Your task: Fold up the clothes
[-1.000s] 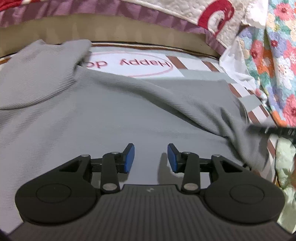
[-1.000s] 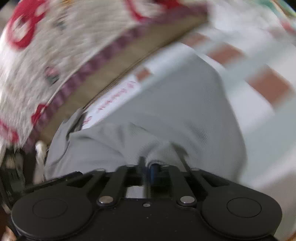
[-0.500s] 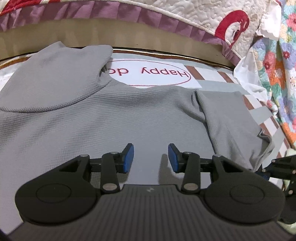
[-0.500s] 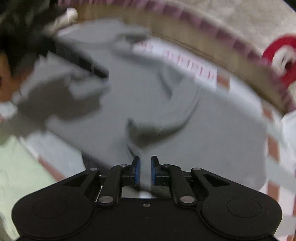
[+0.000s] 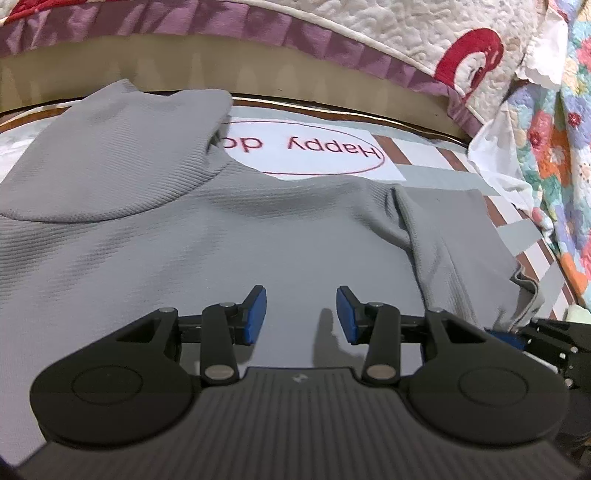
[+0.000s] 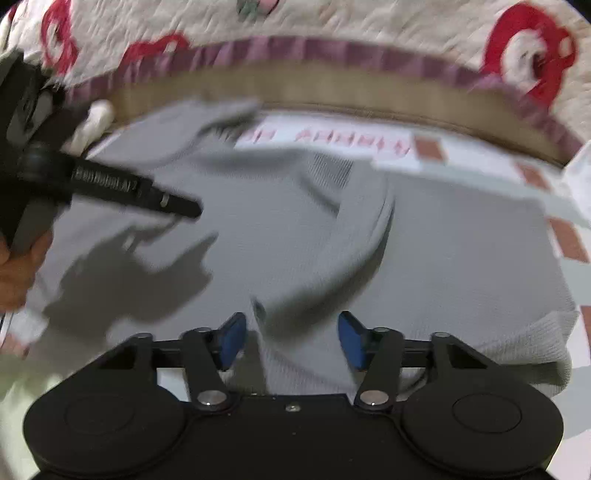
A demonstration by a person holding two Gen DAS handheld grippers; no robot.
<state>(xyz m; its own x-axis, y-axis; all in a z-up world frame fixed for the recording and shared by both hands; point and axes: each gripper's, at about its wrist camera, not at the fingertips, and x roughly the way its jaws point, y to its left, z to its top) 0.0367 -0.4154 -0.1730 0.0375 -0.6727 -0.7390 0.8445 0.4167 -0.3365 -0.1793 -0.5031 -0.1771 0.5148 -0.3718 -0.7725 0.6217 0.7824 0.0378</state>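
Both grippers' fingers (image 5: 255, 308) spread wide, empty, above gray shirt (image 5: 229, 236).

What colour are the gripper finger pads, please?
Blue pads, clearest in the left wrist view.

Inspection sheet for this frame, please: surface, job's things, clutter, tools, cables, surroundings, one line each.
Surface: printed mat with red "Happy" lettering and brown and grey blocks.
Job's things: one grey ribbed top spread flat; collar lying towards the far edge, right sleeve folded in along the body.
Clutter: nothing seen.
Tools: left tool open, above the top's body, holding nothing; right tool open at the sleeve end, cloth between its fingers but not gripped.
Cables: nothing seen.
Surroundings: cream quilt with red motifs and purple border behind; floral fabric at right.
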